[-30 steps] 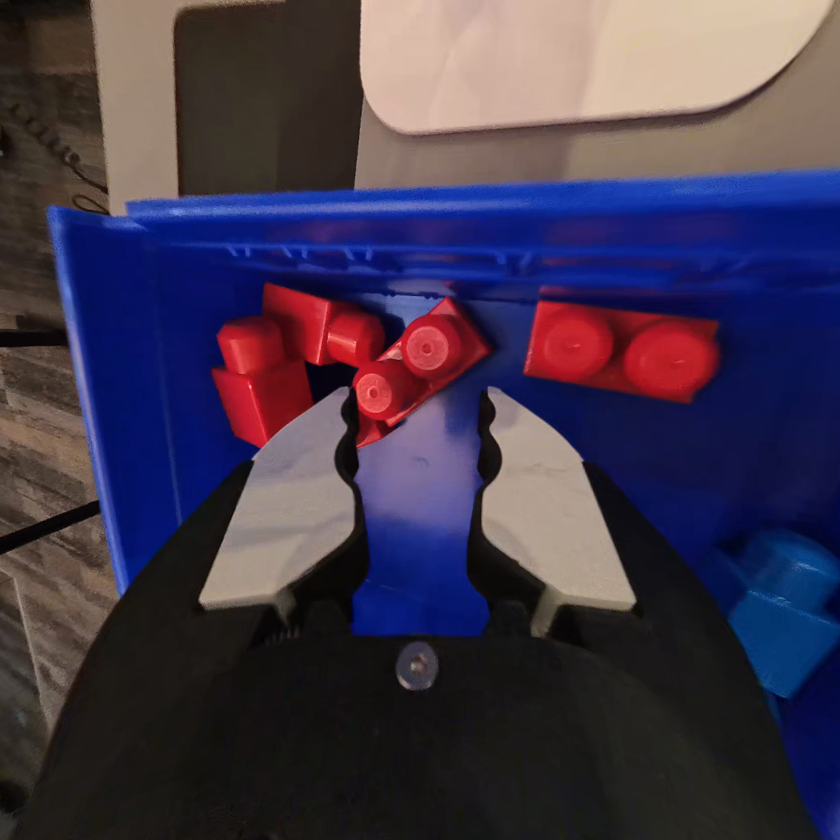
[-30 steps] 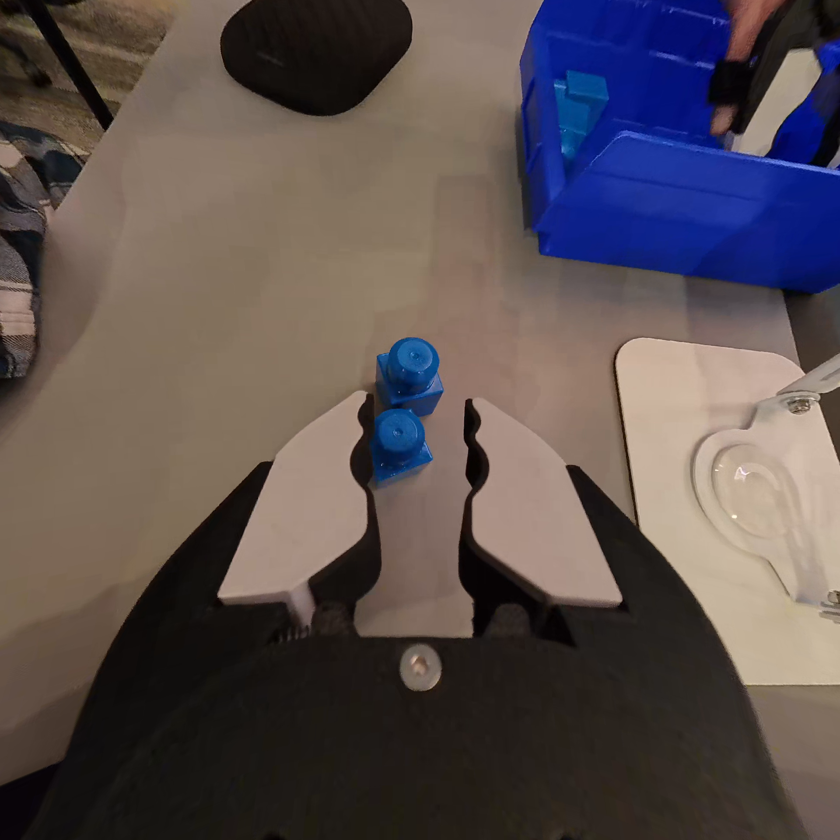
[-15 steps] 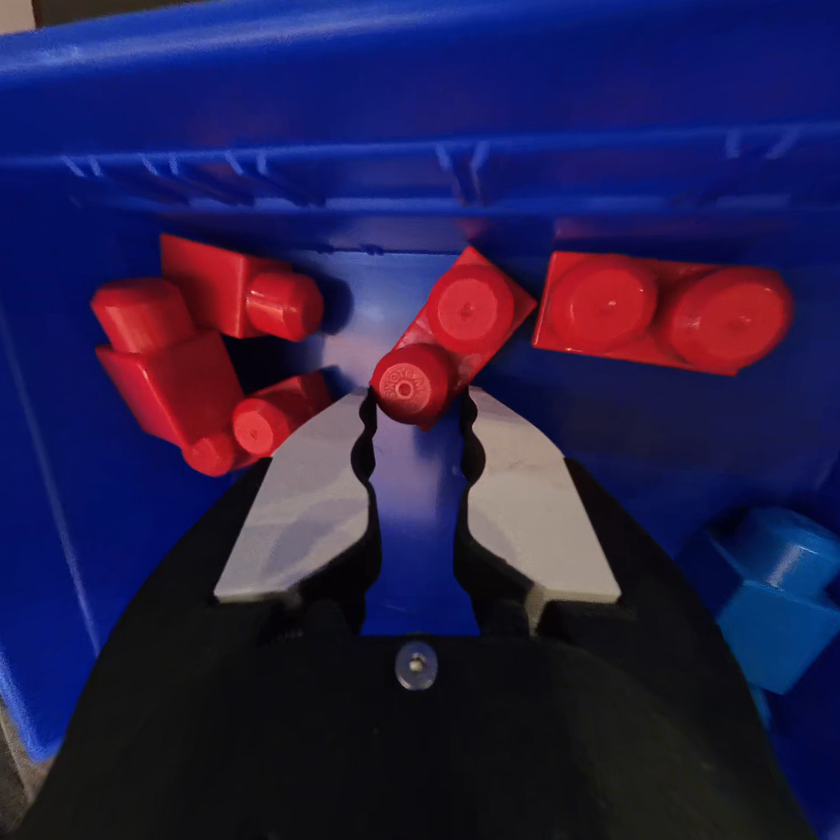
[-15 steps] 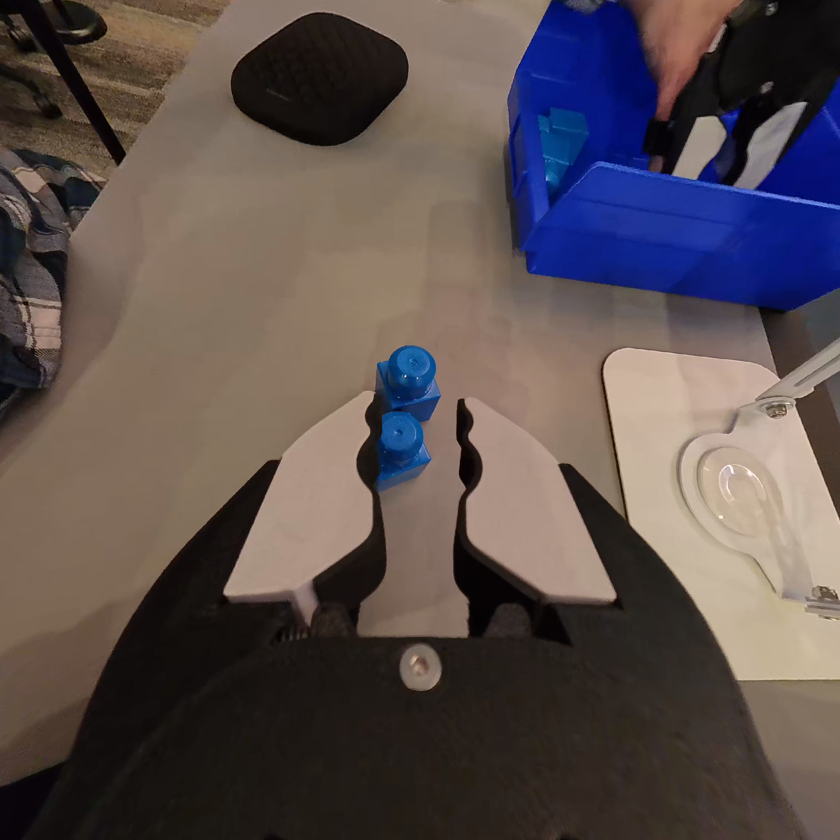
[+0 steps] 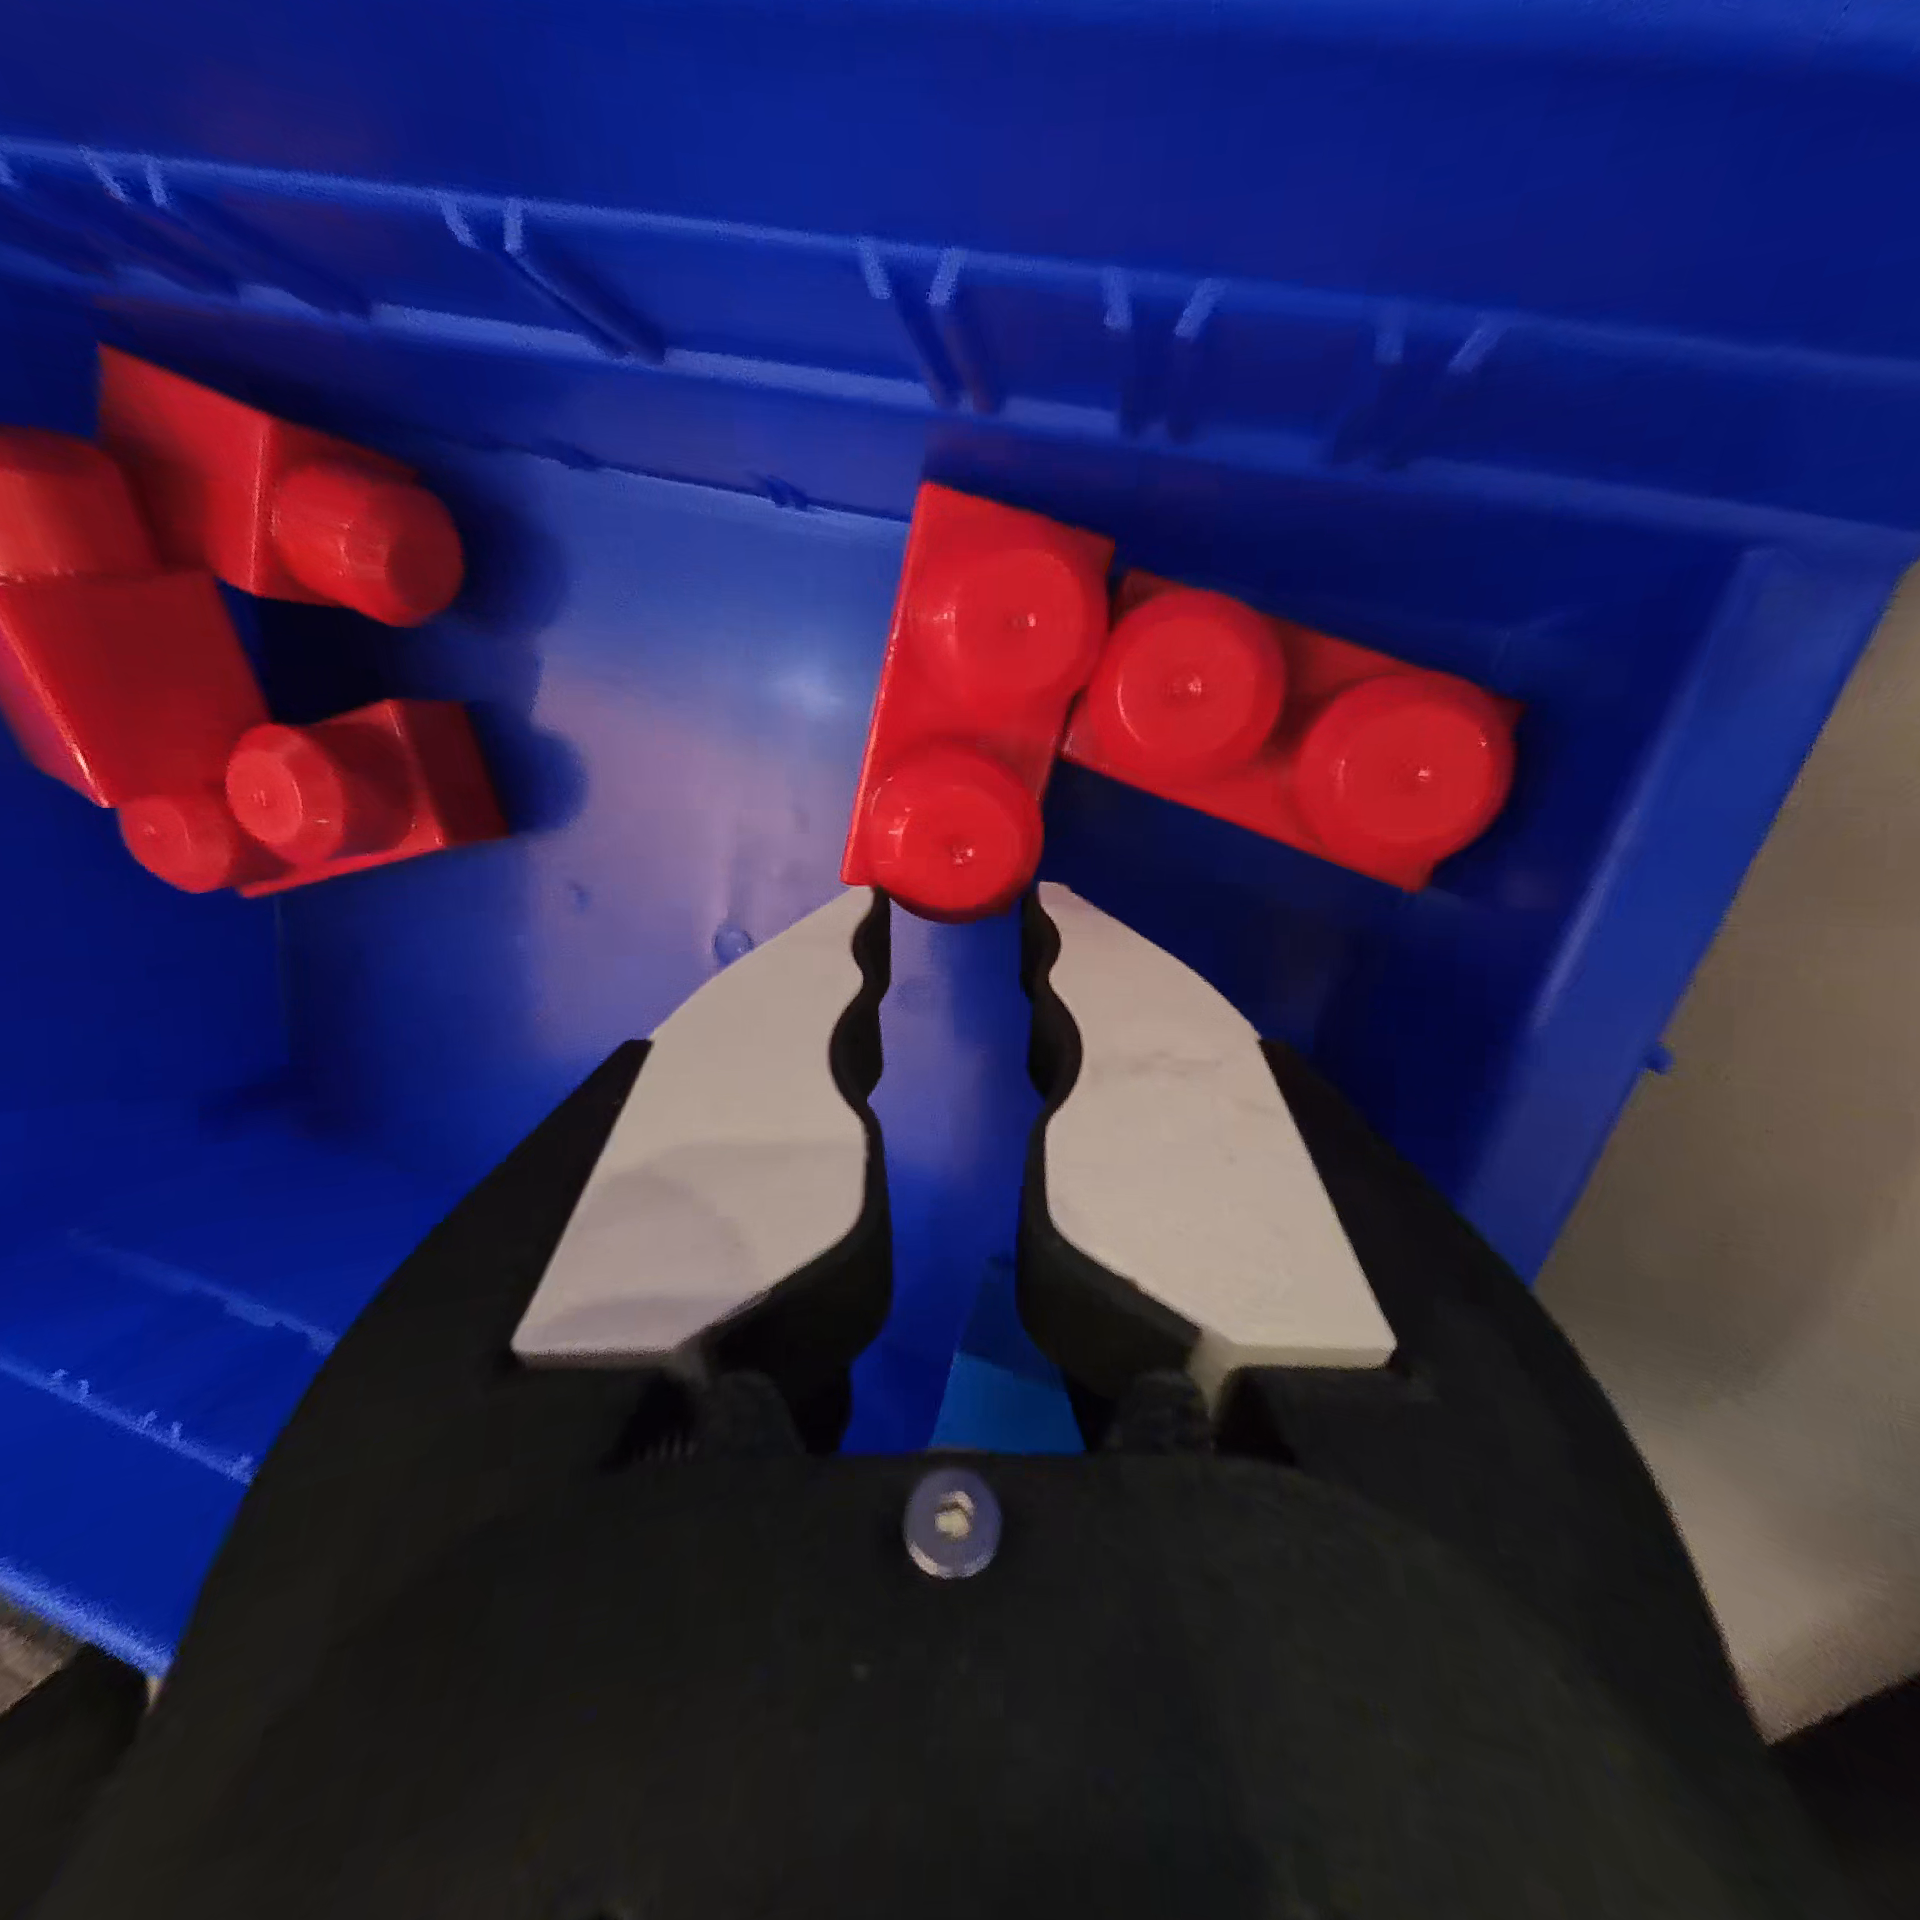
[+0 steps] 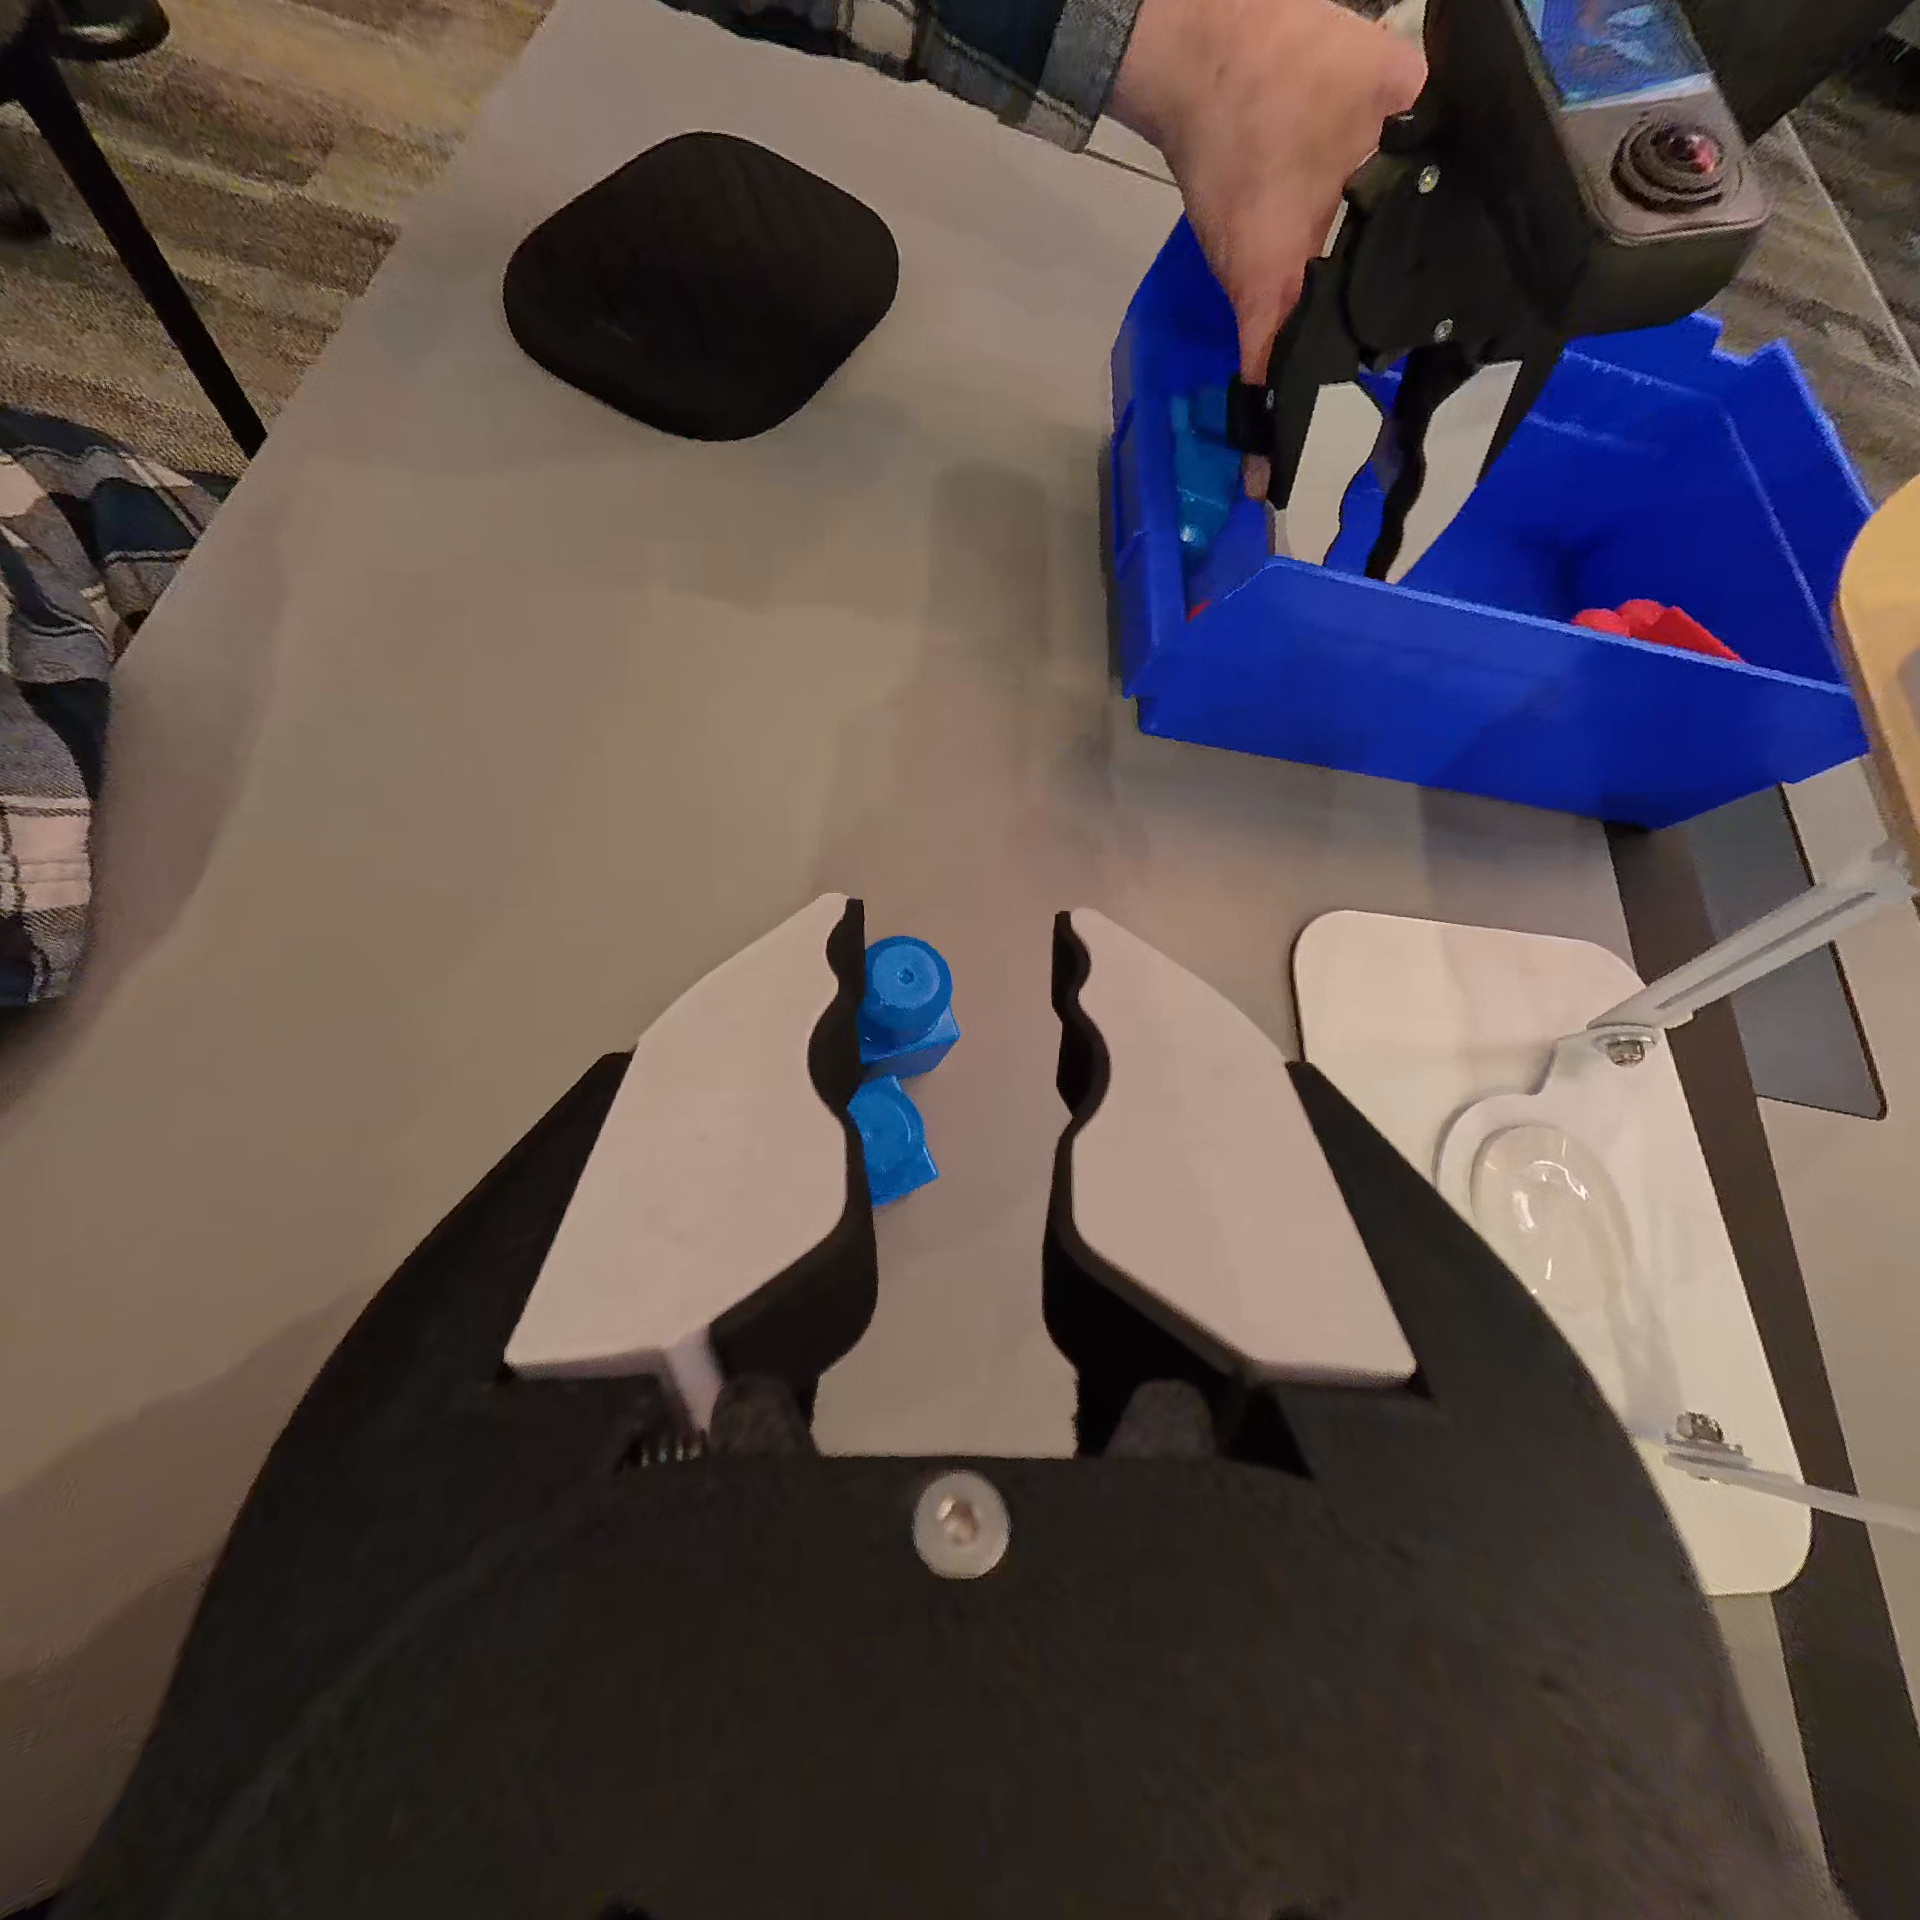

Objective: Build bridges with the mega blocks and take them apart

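In the left wrist view my left gripper (image 5: 956, 904) reaches into the blue bin (image 5: 935, 208). Its fingertips close on the near stud of a red two-stud block (image 5: 977, 665). A second red two-stud block (image 5: 1299, 738) lies against it on the right. The left gripper also shows in the right wrist view (image 6: 1351, 540), held by a hand over the bin (image 6: 1455, 707). My right gripper (image 6: 956, 914) is open above the grey table. Two small blue single-stud blocks (image 6: 904, 1003) (image 6: 888, 1138) stand beside its left finger, well apart from the right finger.
Several more red blocks (image 5: 208, 644) lie at the bin's left side, and light blue blocks (image 6: 1200, 468) sit in its other end. A black pad (image 6: 701, 281) lies at the far side of the table. A white board with a clear stand (image 6: 1455, 1039) is on the right.
My left gripper went down into the bin and its jaws narrowed onto the red block's stud; the block turned in line with the fingers. My right gripper slid forward over the two blue blocks.
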`<action>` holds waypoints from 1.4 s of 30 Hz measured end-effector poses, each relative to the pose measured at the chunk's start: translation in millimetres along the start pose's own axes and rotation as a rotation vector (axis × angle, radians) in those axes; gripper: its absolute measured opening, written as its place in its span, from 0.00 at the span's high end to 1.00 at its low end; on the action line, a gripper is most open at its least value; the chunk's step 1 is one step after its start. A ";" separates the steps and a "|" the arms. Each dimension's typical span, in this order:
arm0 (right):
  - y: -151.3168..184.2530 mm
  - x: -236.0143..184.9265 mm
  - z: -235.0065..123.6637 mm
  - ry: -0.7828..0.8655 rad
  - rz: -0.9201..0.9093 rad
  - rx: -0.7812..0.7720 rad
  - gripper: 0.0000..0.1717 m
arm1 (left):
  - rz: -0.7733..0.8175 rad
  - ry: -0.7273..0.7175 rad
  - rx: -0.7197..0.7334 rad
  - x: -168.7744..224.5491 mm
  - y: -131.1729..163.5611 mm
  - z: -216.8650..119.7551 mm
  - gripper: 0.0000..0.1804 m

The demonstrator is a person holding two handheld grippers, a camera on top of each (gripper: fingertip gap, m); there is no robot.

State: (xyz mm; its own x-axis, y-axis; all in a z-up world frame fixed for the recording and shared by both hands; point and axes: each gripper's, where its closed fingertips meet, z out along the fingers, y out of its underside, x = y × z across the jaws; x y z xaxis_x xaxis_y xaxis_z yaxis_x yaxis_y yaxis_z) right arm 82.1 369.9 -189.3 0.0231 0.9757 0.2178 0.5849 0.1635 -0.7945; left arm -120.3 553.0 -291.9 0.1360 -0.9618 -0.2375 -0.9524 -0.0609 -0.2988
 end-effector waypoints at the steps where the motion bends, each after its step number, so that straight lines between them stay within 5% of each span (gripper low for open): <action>1: 0.4 0.2 0.5 -0.003 -0.002 -0.004 0.80 | 0.030 -0.003 -0.003 0.1 -0.1 0.9 0.83; 8: 3.9 -0.6 -2.6 -0.007 0.009 -0.006 0.80 | 0.128 0.016 -0.051 -12.6 -7.2 18.5 0.68; 11: 8.7 -0.4 -4.8 0.001 0.018 -0.009 0.80 | 0.103 0.112 -0.016 -6.9 -12.1 23.8 0.81; 17: 6.5 11.8 -14.4 0.056 0.034 0.014 0.79 | -0.011 0.040 -0.010 -16.4 -9.8 -7.5 0.81; 26: -61.6 40.5 -7.2 0.137 0.010 0.114 0.74 | 0.046 0.067 0.034 85.3 -85.2 -110.7 0.81; 33: -68.9 14.2 17.6 -0.001 0.009 0.047 0.75 | 0.116 0.100 0.095 160.8 -146.7 -122.9 0.81; 35: -68.3 3.7 14.7 -0.030 -0.002 0.054 0.83 | 0.109 0.099 0.113 166.8 -154.8 -122.2 0.81; 42: -54.6 -6.1 -21.6 -0.034 0.083 0.117 0.83 | 0.066 0.103 0.232 184.7 -188.6 -121.4 0.80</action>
State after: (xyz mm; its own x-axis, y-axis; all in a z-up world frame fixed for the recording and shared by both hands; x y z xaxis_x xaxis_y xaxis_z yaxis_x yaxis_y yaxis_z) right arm 67.5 351.8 -135.1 0.0392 0.9907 0.1306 0.4831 0.0956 -0.8703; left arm 51.3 354.5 -167.2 0.0360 -0.9844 -0.1721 -0.8687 0.0543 -0.4924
